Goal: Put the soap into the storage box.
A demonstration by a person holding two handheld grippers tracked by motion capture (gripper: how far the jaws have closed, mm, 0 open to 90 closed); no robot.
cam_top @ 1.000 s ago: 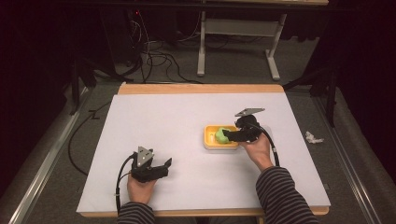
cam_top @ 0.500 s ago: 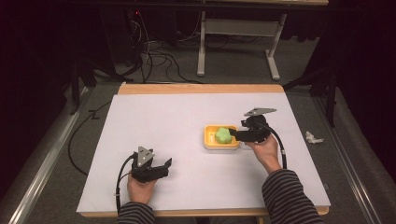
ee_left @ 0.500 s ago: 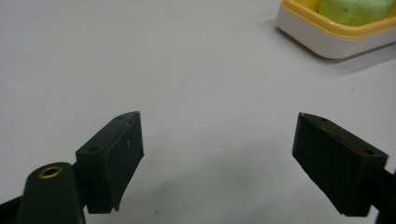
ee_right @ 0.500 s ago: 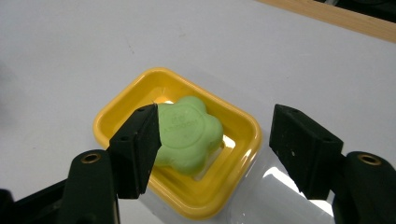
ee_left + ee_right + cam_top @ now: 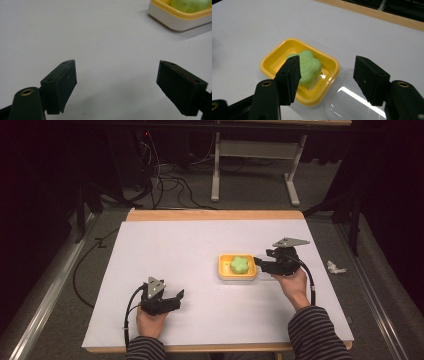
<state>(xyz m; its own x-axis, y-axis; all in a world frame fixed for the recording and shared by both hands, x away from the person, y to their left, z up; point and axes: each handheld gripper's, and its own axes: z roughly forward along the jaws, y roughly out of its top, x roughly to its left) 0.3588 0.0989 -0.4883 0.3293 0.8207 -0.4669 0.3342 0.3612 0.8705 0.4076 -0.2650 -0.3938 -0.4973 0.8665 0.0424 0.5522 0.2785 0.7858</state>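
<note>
A yellow soap dish sits right of the table's middle with a green flower-shaped soap lying in it. My right gripper hovers just right of the dish, pointing left at it. In the right gripper view its jaws have just been closing but still stand apart with nothing between them; the dish and soap lie beyond. A clear plastic lid lies under these jaws. My left gripper rests near the front left, open and empty, with the dish far off.
White paper covers the wooden table. A crumpled white scrap lies on the floor to the right. Cables and a metal stand sit behind the table.
My right gripper has drawn back to the right, off the dish, leaving the green soap uncovered in it. The left gripper has stayed put.
</note>
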